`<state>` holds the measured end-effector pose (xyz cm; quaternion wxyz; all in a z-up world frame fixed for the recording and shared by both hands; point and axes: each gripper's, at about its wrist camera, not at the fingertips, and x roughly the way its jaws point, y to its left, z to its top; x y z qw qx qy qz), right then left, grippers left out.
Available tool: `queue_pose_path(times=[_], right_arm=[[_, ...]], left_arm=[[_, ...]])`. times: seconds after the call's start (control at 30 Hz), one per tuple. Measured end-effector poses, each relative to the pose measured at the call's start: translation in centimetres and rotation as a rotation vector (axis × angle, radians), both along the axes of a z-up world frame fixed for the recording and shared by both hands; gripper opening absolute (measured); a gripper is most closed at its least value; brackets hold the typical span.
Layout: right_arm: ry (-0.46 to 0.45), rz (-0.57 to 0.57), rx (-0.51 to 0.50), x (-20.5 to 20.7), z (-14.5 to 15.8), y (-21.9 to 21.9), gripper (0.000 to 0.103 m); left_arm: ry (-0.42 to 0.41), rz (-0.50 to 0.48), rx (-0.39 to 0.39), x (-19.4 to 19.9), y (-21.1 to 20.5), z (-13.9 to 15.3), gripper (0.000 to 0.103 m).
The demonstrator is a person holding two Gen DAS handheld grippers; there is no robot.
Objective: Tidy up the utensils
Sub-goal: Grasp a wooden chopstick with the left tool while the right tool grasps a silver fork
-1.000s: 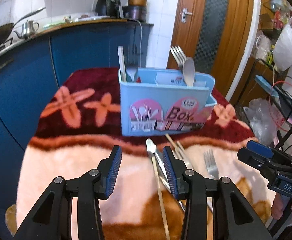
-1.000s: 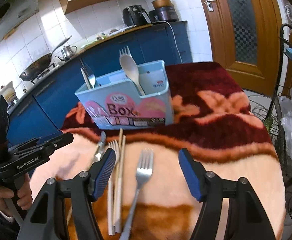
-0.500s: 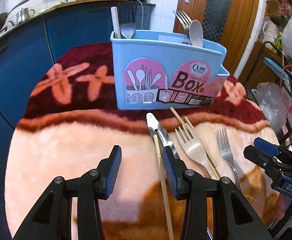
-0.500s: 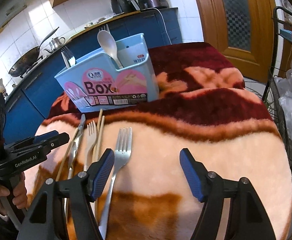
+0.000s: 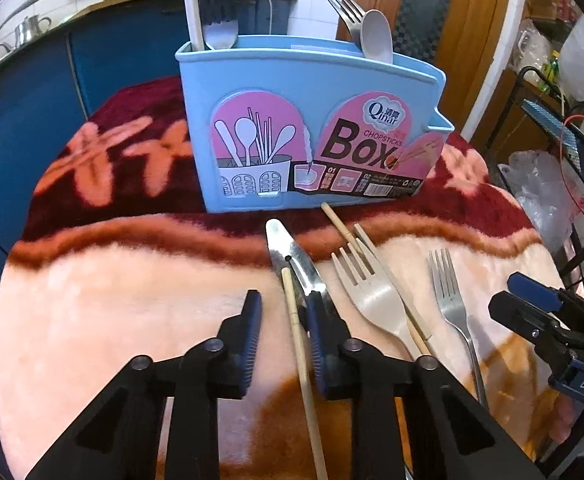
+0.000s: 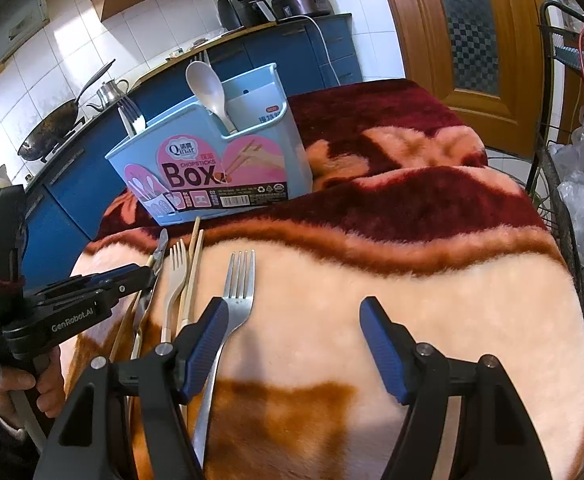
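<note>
Left wrist view: left hand-held gripper (image 5: 282,320) has been narrowed around a chopstick (image 5: 297,340), not yet clamped; pickup is judged imminent

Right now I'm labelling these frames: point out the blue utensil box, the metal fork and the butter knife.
blue utensil box (image 5: 311,128): left wrist view, on its front wall.
metal fork (image 6: 240,280): right wrist view, at the base of its tines.
butter knife (image 5: 288,246): left wrist view, on its blade.
</note>
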<state>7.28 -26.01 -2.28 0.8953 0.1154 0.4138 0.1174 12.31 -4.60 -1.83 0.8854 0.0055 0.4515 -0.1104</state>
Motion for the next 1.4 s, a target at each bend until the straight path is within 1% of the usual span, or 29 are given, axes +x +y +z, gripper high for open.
queue_pose_path(times=[0.03, 0.07, 0.1, 0.13, 0.3, 0.43, 0.53, 0.6, 0.67, 0.73, 0.8, 0.83, 0.9, 1.03, 1.1, 1.17, 1.33, 1.37, 1.4], right_arm=[[0.000, 0.000, 0.000, 0.0, 0.0, 0.0, 0.071], [0.000, -0.001, -0.001, 0.0, 0.0, 0.0, 0.071], [0.001, -0.001, -0.001, 0.0, 0.0, 0.0, 0.071], [0.001, 0.000, -0.002, 0.0, 0.0, 0.0, 0.071], [0.005, 0.005, -0.015, 0.0, 0.1, 0.3, 0.071], [0.014, 0.023, -0.031, 0.3, 0.3, 1.0, 0.071], [0.020, 0.050, -0.057, 0.7, 0.4, 1.9, 0.071], [0.030, 0.068, -0.060, 1.0, 0.4, 2.4, 0.071], [0.041, 0.083, -0.063, 1.3, 0.3, 2.7, 0.067], [0.054, 0.100, -0.077, 1.9, 0.2, 3.1, 0.064], [0.066, 0.115, -0.088, 2.4, 0.1, 3.4, 0.062], [0.069, 0.120, -0.097, 2.6, 0.0, 3.5, 0.060], [0.069, 0.128, -0.107, 3.0, -0.1, 3.7, 0.058], [0.061, 0.142, -0.097, 3.9, -0.3, 3.9, 0.047], [0.053, 0.154, -0.091, 4.2, -0.4, 4.1, 0.046], [0.047, 0.159, -0.079, 4.5, -0.4, 4.2, 0.042], [0.041, 0.176, -0.040, 4.6, -0.6, 4.1, 0.022], [0.041, 0.174, -0.025, 4.6, -0.5, 3.9, 0.019], [0.042, 0.174, -0.009, 4.6, -0.5, 3.8, 0.013]], left_arm=[[0.002, -0.003, -0.005, 0.1, 0.0, 0.0, 0.019], [0.006, -0.006, -0.014, 0.1, 0.0, 0.0, 0.015], [0.008, -0.007, -0.025, 0.2, 0.1, -0.1, 0.008], [0.010, -0.009, -0.037, 0.2, 0.2, 0.0, 0.006], [-0.011, 0.018, -0.067, 0.0, 1.3, 0.3, 0.004], [-0.024, 0.060, -0.074, -0.2, 2.6, 0.6, 0.004], [-0.002, 0.088, -0.068, 0.0, 3.5, 0.2, 0.004], [0.026, 0.096, -0.068, 0.2, 4.0, -0.2, 0.005], [0.049, 0.091, -0.080, 0.3, 4.3, -0.4, 0.006], [0.060, 0.079, -0.073, 0.3, 4.4, -0.4, 0.007], [0.074, 0.066, -0.067, 0.4, 4.4, -0.3, 0.011], [0.086, 0.057, -0.067, 0.4, 4.4, -0.4, 0.012], [0.098, 0.045, -0.061, 0.5, 4.3, -0.3, 0.012], [0.111, 0.018, -0.042, 0.6, 4.1, -0.4, 0.012], [0.116, 0.000, -0.031, 0.8, 4.0, -0.5, 0.012], [0.119, -0.018, -0.017, 1.0, 3.7, -0.5, 0.012], [0.122, -0.045, 0.002, 1.2, 3.4, -0.5, 0.011], [0.120, -0.047, 0.001, 1.2, 3.4, -0.5, 0.011], [0.115, -0.047, -0.004, 1.2, 3.5, -0.5, 0.009]])
